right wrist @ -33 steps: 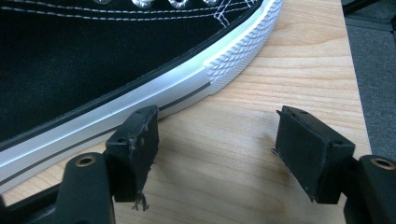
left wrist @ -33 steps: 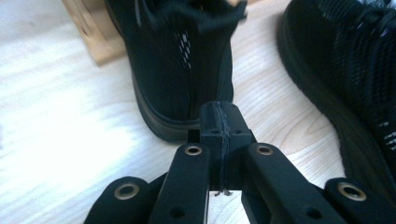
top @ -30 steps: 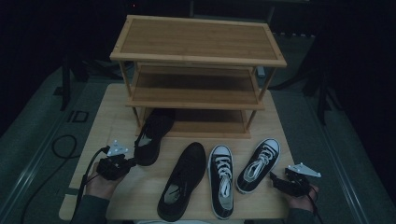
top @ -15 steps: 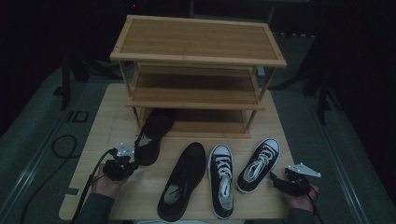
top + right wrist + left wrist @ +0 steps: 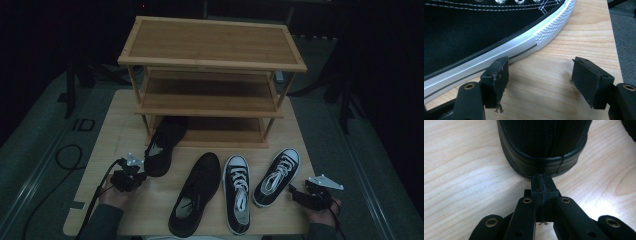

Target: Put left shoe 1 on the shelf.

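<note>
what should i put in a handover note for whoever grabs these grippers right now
Left gripper: shut, empty, tips at the heel of the black shoe whose toe is under the rack's bottom shelf.
Right gripper: open, empty, beside the right sneaker.
On the table: second black shoe and left sneaker in front of the rack.
Done: no shoe fully shelved.
Left: probably shelve all four.

A light wooden table [image 5: 120, 120] carries a three-tier rack [image 5: 212, 75] and four shoes.

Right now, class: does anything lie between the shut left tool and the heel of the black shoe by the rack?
Nothing visible: the left tool sits right at the black shoe's heel, bare table beside them.
</note>
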Action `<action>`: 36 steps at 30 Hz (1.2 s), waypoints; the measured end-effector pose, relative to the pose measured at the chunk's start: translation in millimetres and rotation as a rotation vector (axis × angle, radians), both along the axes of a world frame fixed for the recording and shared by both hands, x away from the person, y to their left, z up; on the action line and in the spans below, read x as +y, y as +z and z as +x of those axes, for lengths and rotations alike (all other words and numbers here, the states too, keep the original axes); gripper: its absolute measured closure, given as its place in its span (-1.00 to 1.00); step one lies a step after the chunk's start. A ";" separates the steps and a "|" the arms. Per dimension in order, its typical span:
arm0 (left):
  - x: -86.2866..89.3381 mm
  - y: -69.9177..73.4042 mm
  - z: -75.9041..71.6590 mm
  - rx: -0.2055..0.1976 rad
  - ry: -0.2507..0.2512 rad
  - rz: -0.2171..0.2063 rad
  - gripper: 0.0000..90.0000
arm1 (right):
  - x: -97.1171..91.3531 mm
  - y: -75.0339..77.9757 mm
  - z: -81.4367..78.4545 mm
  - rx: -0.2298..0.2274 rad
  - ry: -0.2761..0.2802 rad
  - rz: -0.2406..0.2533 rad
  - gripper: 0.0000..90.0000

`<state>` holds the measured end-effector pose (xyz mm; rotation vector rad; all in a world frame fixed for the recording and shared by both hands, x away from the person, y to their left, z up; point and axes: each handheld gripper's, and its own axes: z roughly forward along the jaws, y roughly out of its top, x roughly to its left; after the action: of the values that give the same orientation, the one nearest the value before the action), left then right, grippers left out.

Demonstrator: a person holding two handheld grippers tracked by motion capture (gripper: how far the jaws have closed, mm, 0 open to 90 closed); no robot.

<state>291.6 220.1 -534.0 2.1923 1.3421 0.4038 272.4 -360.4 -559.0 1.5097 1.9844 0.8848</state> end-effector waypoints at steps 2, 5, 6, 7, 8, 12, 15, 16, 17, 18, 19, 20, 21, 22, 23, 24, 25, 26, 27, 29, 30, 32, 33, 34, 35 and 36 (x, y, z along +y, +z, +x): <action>-0.1 0.3 3.5 -0.003 0.011 -0.002 1.00 | 0.0 0.0 0.0 0.000 0.000 0.000 -0.35; -1.5 1.4 8.0 -0.008 0.030 0.000 1.00 | 0.0 0.0 0.0 0.000 0.001 0.000 -0.35; -2.2 1.8 8.3 -0.008 0.032 0.000 1.00 | 0.0 0.0 0.0 0.000 0.000 0.000 -0.35; -4.0 2.1 7.8 -0.010 0.028 0.000 1.00 | 0.0 0.0 0.0 0.000 0.000 0.000 -0.35; -5.8 2.1 6.8 -0.009 0.020 0.000 0.99 | 0.0 0.0 0.0 0.000 0.000 0.000 -0.35; -15.0 0.9 1.7 0.005 -0.029 0.008 0.99 | 0.0 0.0 0.0 0.000 0.000 0.000 -0.35; -21.8 -2.7 0.8 0.017 -0.052 0.029 0.99 | 0.0 0.0 0.0 0.000 0.001 0.000 -0.35; -23.3 -4.1 1.7 0.020 -0.051 0.042 0.99 | 0.0 0.0 0.0 0.000 0.001 0.000 -0.35; -23.9 -4.9 3.0 0.019 -0.051 0.045 0.99 | 0.0 0.0 -0.1 0.000 0.001 0.000 -0.35; -24.0 -4.7 3.9 0.022 -0.050 0.043 0.99 | 0.0 0.0 0.0 0.000 0.001 0.000 -0.35; -24.7 -4.4 5.3 0.019 -0.052 0.054 0.99 | 0.0 0.0 0.0 0.000 0.001 0.000 -0.35; -25.6 -4.1 6.5 0.018 -0.054 0.066 0.99 | 0.0 0.0 -0.1 0.000 0.001 0.000 -0.35; -26.3 -3.7 7.5 0.017 -0.056 0.070 0.99 | 0.0 0.0 0.0 0.000 0.001 0.000 -0.35; -27.1 -3.1 8.5 0.013 -0.057 0.075 0.99 | 0.0 0.0 0.0 0.000 0.001 0.000 -0.35; -27.8 -2.2 9.5 0.006 -0.054 0.079 0.99 | 0.0 0.0 0.0 0.000 0.001 0.000 -0.35; -28.2 -1.0 10.8 0.000 -0.048 0.077 0.99 | -0.1 0.0 0.0 0.000 0.001 0.000 -0.35; -28.2 -1.0 10.8 0.000 -0.048 0.077 0.99 | -0.1 0.0 0.0 0.000 0.001 0.000 -0.35; -28.0 2.9 13.5 -0.011 -0.050 0.060 0.99 | 0.0 0.0 0.0 0.000 0.001 0.000 -0.35; -28.1 5.4 15.2 -0.012 -0.057 0.044 0.99 | 0.0 0.0 0.0 0.000 0.001 0.000 -0.35; -30.0 8.8 18.0 -0.032 -0.051 0.048 0.99 | 0.0 0.0 0.0 0.000 0.001 0.000 -0.35; -31.0 9.4 20.2 -0.027 -0.051 0.051 0.99 | 0.0 0.0 0.0 0.000 0.001 0.000 -0.35; -32.6 9.7 23.4 -0.029 -0.053 0.048 0.99 | 0.0 0.0 0.0 0.000 0.001 0.000 -0.35; -33.4 9.6 24.8 -0.031 -0.053 0.043 0.99 | 0.0 0.0 0.0 0.000 0.001 0.000 -0.35; -34.4 9.7 26.4 -0.033 -0.051 0.046 0.99 | 0.0 0.0 0.0 0.000 0.001 0.000 -0.35; -35.4 9.6 27.9 -0.035 -0.051 0.047 0.99 | 0.0 0.0 0.0 0.000 0.001 0.000 -0.35; -36.3 9.4 29.6 -0.037 -0.048 0.045 0.99 | -0.1 0.0 0.0 0.000 0.001 0.001 -0.35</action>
<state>321.2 183.7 -524.6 2.2383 1.2697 0.4580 272.4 -360.4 -559.0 1.5092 1.9856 0.8858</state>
